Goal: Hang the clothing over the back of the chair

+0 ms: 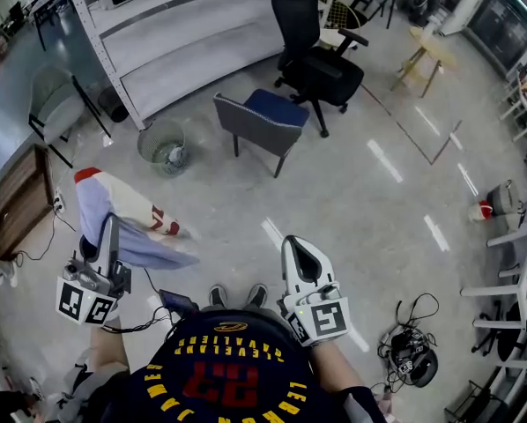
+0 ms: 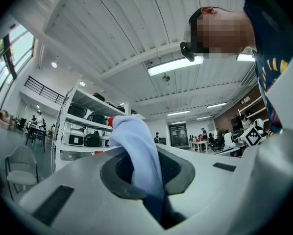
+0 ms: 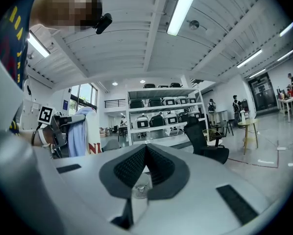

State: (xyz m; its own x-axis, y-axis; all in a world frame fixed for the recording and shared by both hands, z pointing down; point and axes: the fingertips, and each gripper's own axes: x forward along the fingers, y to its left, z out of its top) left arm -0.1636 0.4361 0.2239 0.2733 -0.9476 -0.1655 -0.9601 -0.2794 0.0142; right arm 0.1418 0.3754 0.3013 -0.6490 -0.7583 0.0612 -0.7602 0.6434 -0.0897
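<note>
My left gripper (image 1: pixel 110 229) is shut on a light blue, white and red garment (image 1: pixel 127 211) that hangs from its jaws at the left of the head view. In the left gripper view the blue cloth (image 2: pixel 136 148) rises from between the pads, and the gripper (image 2: pixel 147 174) points slightly upward. The grey chair with a blue seat (image 1: pixel 260 119) stands a few steps ahead on the floor, its back turned toward me. My right gripper (image 1: pixel 300 252) is shut with nothing in it, held level beside my body. From the right gripper (image 3: pixel 145 153) view, the garment (image 3: pixel 79 131) shows at the left.
A black office chair (image 1: pixel 320 58) stands behind the grey one. White shelving (image 1: pixel 180 38) runs along the back left, with a wire waste basket (image 1: pixel 163 146) in front of it. A light armchair (image 1: pixel 56 102) sits at the left. Cables (image 1: pixel 413 355) lie on the floor at right.
</note>
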